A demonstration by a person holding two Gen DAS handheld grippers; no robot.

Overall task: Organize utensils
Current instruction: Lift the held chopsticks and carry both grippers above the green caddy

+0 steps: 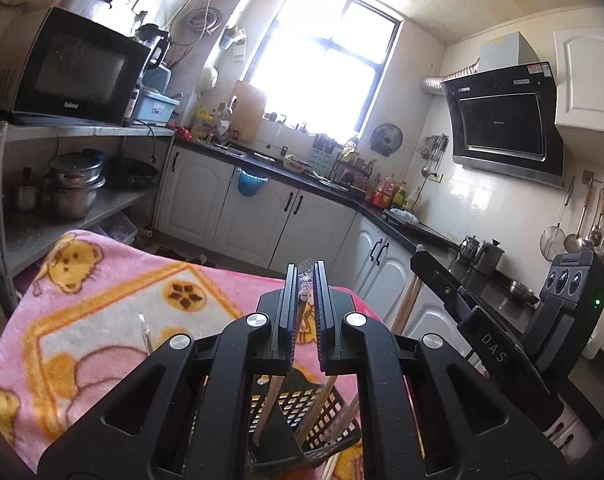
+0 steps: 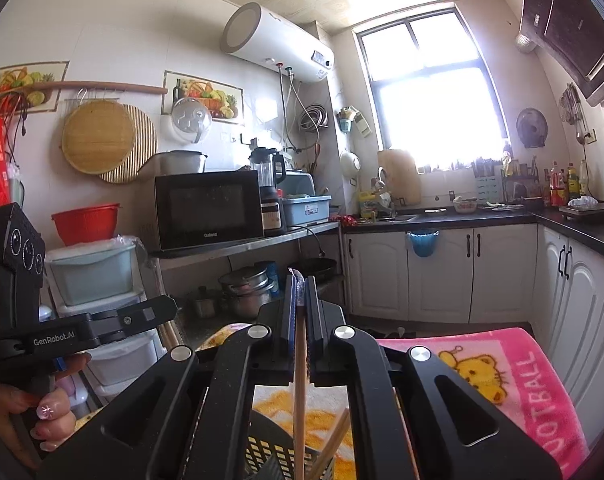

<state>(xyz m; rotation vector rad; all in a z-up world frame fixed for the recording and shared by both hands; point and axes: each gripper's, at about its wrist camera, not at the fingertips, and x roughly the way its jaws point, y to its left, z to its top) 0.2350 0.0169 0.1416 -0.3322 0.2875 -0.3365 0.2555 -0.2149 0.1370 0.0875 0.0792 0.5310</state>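
On the left, the left tool (image 1: 305, 280) is pinching one wooden chopstick (image 1: 300, 320) between its pads. The top of the stick still has a clear wrapper, and the stick hangs down from the tool, so gravity keeps it almost upright. Its lower end goes toward the black perforated basket (image 1: 302, 408), which stands on the tabletop covered with a pink cartoon blanket (image 1: 101, 300). Some other chopsticks already lean inside the basket, so I think this basket is the place where the utensils are collected. One more wrapped stick (image 1: 145, 332) lies on the blanket to the left, apart from the basket.

On the right, the right tool (image 2: 300, 292) is also pressed onto a single chopstick (image 2: 299, 380), held near its wrapped top end. This stick hangs straight over the same basket (image 2: 269, 452), where other sticks lean against the wall. A grip near the top leaves the long lower part free to enter the basket first. In the right view a hand (image 2: 41, 412) holds the handle of the left tool.
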